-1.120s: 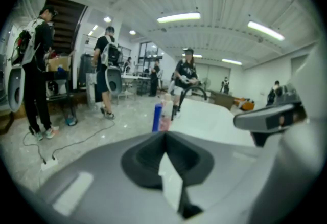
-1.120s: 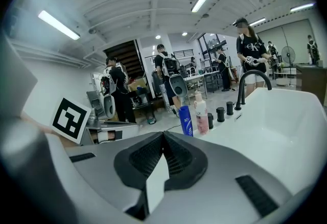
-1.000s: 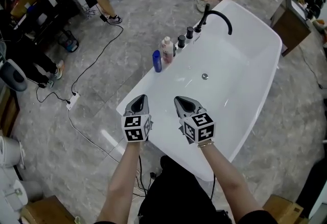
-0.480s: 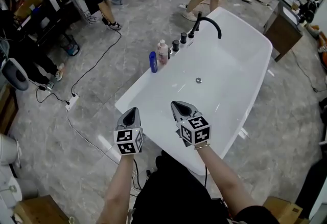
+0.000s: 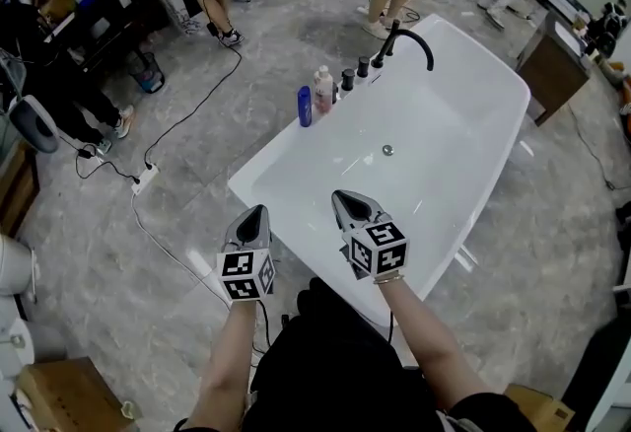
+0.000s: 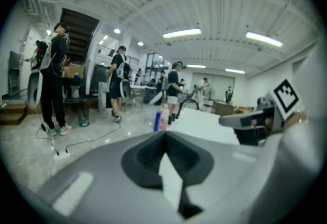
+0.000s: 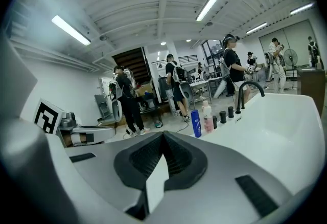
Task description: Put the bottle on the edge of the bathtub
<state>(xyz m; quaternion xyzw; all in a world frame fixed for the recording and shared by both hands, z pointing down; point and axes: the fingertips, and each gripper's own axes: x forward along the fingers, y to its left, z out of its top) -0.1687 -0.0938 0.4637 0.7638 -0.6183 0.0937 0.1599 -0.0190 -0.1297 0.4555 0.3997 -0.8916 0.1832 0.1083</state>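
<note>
The left gripper [image 5: 253, 216] has drawn back toward 7 o'clock, off the near corner of the bathtub [image 5: 264, 174] and out over the floor, with its jaws pressed together on nothing. At about 12 o'clock from it, a blue bottle [image 5: 305, 107] stands upright on the tub's rim, just beside a pink bottle [image 5: 323, 90]; neither has moved. The right gripper [image 5: 345, 199], likewise closed and empty, has barely shifted above the tub's near end. With bottles standing on the edge and both grippers backed away, the placement looks finished.

Head view looks steeply down on the bathtub [image 5: 444, 124]; both gripper views skim low along it, apparently sharing the far blue bottle [image 5: 305, 107].
</note>
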